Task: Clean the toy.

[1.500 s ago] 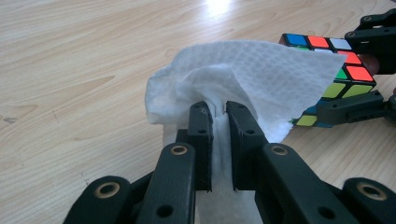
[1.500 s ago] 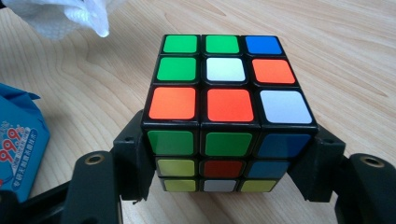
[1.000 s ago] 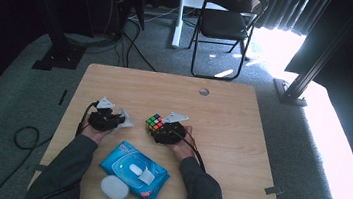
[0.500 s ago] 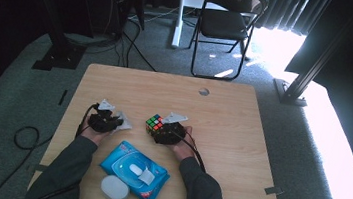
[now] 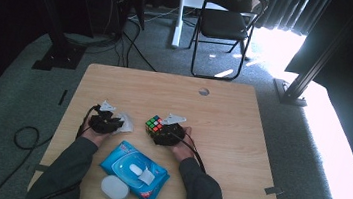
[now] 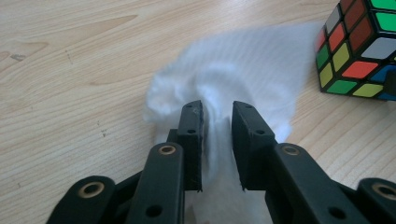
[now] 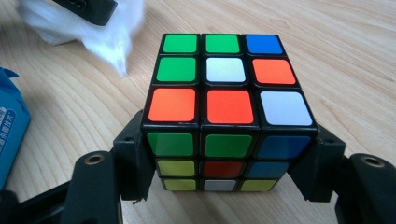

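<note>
- Wooden table (image 5: 240, 137) stood on grey carpet, with a folding chair (image 5: 226, 22) beyond its far edge and bright light falling across the floor to the right.
- I held the puzzle cube (image 7: 224, 107) in my right gripper (image 7: 224, 172); the two black jaws pressed against its opposite lower sides, so it was clamped firmly, its green, white, orange and blue face turned up.
- From the high view the cube (image 5: 154, 124) sat at the front of the right gripper (image 5: 163, 130), near the middle of the table and towards my side of it.
- My left gripper (image 6: 217, 140) was closed on a white wipe (image 6: 243, 79); a fold of it ran up between the two jaws, which stood only slightly apart with the cloth pinched between them.
- The wipe spread out on the wood ahead of those jaws, and its far edge reached close to the cube (image 6: 359, 46), though I could not tell whether they touched.
- Both my forearms came in from the near edge, angled outward, with each hand low over the table and the left gripper (image 5: 106, 121) well left of the cube.
- A blue pack of wipes (image 5: 133, 170) lay between my forearms, with a white round lid (image 5: 114, 188) just beside it at the table's near edge.
- Compared with half a second before, nothing had visibly shifted; both grippers and the cube kept their places.
</note>
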{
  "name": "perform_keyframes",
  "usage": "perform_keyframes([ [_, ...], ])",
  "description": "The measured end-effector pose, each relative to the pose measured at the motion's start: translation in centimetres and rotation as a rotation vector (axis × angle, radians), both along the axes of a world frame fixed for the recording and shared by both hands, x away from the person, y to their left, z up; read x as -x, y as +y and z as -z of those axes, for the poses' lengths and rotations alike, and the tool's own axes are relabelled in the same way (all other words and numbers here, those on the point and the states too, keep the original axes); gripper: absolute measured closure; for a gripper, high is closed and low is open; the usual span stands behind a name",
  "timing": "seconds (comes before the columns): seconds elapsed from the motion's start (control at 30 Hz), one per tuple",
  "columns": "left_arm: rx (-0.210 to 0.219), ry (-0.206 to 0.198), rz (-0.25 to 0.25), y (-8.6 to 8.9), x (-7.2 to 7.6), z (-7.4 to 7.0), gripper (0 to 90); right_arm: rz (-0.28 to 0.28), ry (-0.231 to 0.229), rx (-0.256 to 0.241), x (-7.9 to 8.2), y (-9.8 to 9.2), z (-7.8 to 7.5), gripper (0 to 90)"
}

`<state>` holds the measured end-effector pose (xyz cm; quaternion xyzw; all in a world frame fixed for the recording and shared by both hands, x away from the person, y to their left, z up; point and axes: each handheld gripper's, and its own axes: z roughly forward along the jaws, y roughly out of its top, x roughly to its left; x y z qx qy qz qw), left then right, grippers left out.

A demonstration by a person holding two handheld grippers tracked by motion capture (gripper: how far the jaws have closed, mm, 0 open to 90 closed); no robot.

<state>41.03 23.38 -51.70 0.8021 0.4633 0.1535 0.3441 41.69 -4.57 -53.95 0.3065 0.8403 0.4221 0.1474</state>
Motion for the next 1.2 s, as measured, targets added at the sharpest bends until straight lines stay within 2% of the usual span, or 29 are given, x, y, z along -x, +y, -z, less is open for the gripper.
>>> perform_keyframes([
  [0.1,-0.001,0.002,-0.007,0.0,0.0,0.0,69.7,-0.001,-0.005,0.015,0.1,0.0,0.1,33.9],
  [0.3,0.005,0.002,-0.012,0.0,0.0,0.0,63.7,0.002,0.006,0.014,0.1,-0.1,0.3,33.5],
  [0.53,0.038,-0.009,-0.006,0.2,0.2,-0.4,55.3,0.009,0.018,0.047,0.2,-0.1,0.6,21.5],
  [0.8,0.073,-0.046,-0.005,0.5,0.5,-1.5,52.3,-0.003,0.007,0.025,1.0,-1.2,0.3,20.5],
  [0.97,0.096,-0.080,-0.017,1.0,0.7,-2.5,52.2,0.008,0.023,0.015,1.2,-2.1,0.0,20.7],
  [1.2,0.099,-0.106,-0.038,1.7,1.1,-3.7,52.2,0.013,0.022,0.010,1.8,-3.5,0.1,22.4],
])
